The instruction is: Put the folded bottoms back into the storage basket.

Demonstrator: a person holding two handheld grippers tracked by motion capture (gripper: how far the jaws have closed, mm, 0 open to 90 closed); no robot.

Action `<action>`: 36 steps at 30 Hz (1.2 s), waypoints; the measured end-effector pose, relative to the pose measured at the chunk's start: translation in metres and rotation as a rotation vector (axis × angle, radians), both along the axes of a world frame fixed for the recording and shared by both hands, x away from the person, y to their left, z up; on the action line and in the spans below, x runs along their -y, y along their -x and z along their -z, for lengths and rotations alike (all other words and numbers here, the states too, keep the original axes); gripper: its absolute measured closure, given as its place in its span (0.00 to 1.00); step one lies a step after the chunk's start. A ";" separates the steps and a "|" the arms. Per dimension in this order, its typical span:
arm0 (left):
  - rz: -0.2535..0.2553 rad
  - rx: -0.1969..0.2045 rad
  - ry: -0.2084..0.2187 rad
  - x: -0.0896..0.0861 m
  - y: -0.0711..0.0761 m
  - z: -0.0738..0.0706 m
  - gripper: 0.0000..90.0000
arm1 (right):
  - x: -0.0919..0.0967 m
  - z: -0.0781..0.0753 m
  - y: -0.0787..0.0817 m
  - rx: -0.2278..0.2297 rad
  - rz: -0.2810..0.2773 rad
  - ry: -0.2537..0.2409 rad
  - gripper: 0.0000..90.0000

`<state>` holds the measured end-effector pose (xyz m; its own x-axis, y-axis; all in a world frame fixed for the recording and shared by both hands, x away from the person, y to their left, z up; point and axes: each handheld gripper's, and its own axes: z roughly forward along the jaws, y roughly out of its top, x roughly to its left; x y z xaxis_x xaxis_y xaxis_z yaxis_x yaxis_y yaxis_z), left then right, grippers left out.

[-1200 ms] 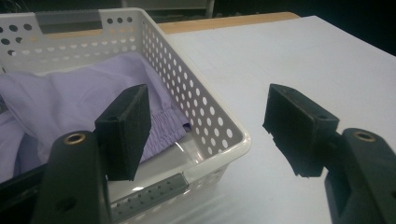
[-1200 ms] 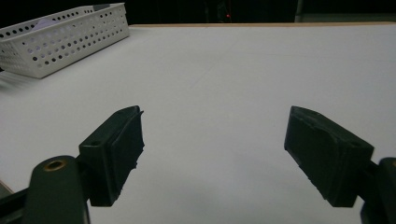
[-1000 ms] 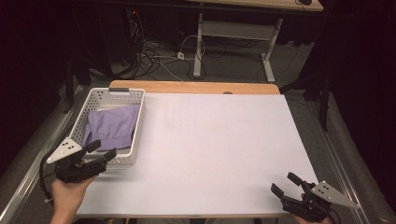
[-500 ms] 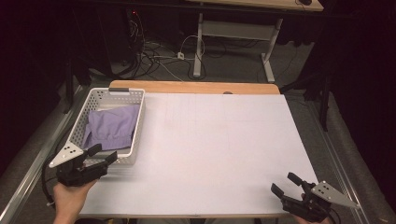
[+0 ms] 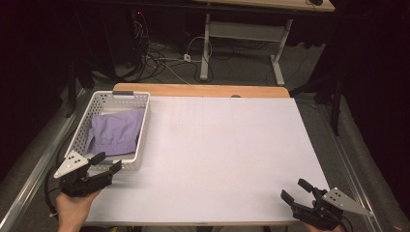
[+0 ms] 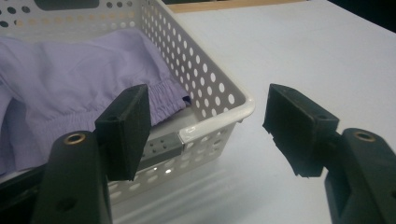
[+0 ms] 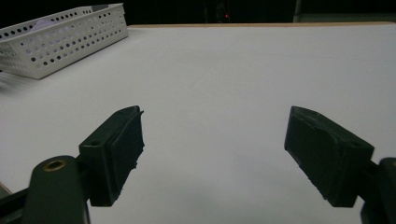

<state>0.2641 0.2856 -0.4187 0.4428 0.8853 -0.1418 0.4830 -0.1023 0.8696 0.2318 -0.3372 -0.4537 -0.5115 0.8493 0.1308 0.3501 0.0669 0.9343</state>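
Note:
A white perforated basket (image 5: 143, 133) stands at the table's left side with a folded lilac garment (image 5: 116, 134) lying in it. My left gripper (image 5: 107, 163) hovers open at the basket's near corner, nothing between its pads. In the left gripper view the basket's corner rim (image 6: 219, 120) sits between the two jaws, apart from both, and the lilac garment (image 6: 65, 88) lies behind the left jaw. My right gripper (image 5: 294, 190) rests open near the table's front right corner. The right gripper view has the basket (image 7: 65, 39) far off at the upper left, and only bare table between the jaws.
A white sheet covers the table (image 5: 232, 154), with a wooden strip (image 5: 198, 90) along its far edge. Beyond that are a desk frame (image 5: 241, 36) and cables (image 5: 159, 53) on the floor. Metal rails run along both sides of the table.
My left gripper has drawn back a little toward the near edge, away from the basket. The right gripper has stayed where it was.

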 end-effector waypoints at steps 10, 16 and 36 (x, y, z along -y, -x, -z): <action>-0.011 0.007 0.002 -0.001 0.006 0.007 0.34 | 0.000 0.000 0.000 0.000 0.001 0.000 0.23; -0.018 0.003 -0.001 -0.001 0.008 0.012 0.34 | 0.001 0.000 0.000 0.001 0.001 0.001 0.23; -0.033 0.010 0.031 -0.002 0.018 0.025 0.34 | 0.000 0.000 0.000 0.000 0.001 0.004 0.23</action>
<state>0.2460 0.2880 -0.4434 0.4145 0.8949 -0.1652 0.4770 -0.0590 0.8769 0.2314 -0.3376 -0.4538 -0.5107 0.8503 0.1270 0.3500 0.0707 0.9341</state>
